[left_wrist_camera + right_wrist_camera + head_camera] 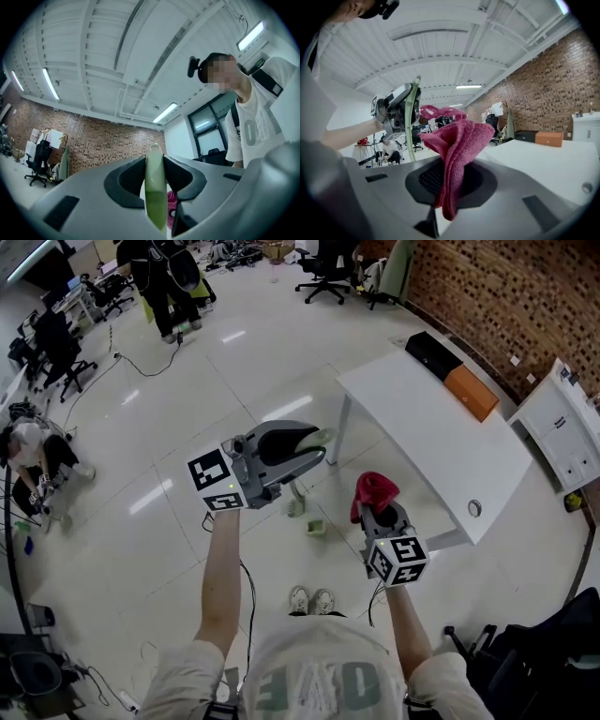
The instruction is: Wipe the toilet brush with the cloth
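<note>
My left gripper [314, 446] is shut on the pale green handle of the toilet brush [322, 437], whose tip pokes out past the jaws. In the left gripper view the handle [155, 187] stands upright between the pads. The brush's lower end [296, 501] hangs beneath the gripper. My right gripper [377, 510] is shut on a bunched red cloth [374, 488], to the right of the brush and apart from it. In the right gripper view the cloth [457, 145] rises out of the jaws, with the green handle [410, 126] and the left gripper [396, 112] just beyond on the left.
A small green holder [316, 527] stands on the tiled floor below the grippers. A white table [441, 446] at the right carries an orange box [472, 393] and a black box [433, 354]. A white cabinet [562, 427] is at far right; a person crouches [28, 460] at far left.
</note>
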`<state>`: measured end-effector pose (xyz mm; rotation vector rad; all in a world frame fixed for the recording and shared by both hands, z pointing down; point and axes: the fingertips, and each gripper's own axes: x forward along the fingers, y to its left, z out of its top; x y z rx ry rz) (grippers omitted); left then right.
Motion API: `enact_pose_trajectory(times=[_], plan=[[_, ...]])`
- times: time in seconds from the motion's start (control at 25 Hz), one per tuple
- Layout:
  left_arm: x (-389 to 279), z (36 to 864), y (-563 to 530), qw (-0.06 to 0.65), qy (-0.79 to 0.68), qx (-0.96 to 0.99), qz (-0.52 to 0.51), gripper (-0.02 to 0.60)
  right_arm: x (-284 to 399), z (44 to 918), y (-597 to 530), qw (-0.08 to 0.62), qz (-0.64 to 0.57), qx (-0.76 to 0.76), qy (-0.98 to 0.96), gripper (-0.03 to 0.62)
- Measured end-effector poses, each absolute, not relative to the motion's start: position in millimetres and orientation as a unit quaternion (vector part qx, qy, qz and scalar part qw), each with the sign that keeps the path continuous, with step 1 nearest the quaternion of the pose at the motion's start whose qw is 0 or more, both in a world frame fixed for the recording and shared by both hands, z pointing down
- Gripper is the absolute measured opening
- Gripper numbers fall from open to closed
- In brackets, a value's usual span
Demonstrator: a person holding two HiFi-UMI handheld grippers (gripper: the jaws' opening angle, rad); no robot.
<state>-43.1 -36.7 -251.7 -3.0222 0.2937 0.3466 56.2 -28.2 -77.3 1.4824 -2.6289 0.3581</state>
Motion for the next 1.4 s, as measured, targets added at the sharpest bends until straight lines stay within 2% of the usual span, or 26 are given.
enact_pose_trajectory(times=[0.24,0.4,0.52,0.84,0.96,1.12,1.4], plan=[[-36.3,-222.9,-62.4,0.049,0.099,-0.989,0.095,0.123,86.4,-60.8,-58.8,0.067,0.124,0.508,-0.85,0.032],[-33.4,-178.4,-77.7,0.037,0.086,-0.991,0.1,0.123,91.3,-14.2,-77.9,0.078,0.123,0.501,-0.853,0.032],[-26.4,-101.9,-91.8,0.044,0.074,-0.991,0.103,0.123,99.2,66.7,-103.4,0.077,0.117,0.503,-0.853,0.032],[-15.7,222.6,-136.5,0.052,0.071,-0.988,0.124,0.123,115.8,400.0,-161.5,0.066,0.126,0.518,-0.843,0.032],[-12.1,324.3,-145.5,0.056,0.071,-0.989,0.114,0.123,120.2,497.7,-167.8,0.056,0.136,0.521,-0.841,0.032],[-7.0,398.6,-153.7,0.047,0.073,-0.99,0.107,0.123,127.6,564.2,-170.5,0.065,0.128,0.521,-0.842,0.032],[2.3,443.2,-160.1,0.015,0.077,-0.992,0.101,0.123,141.2,602.6,-159.0,0.081,0.149,0.528,-0.832,0.032]])
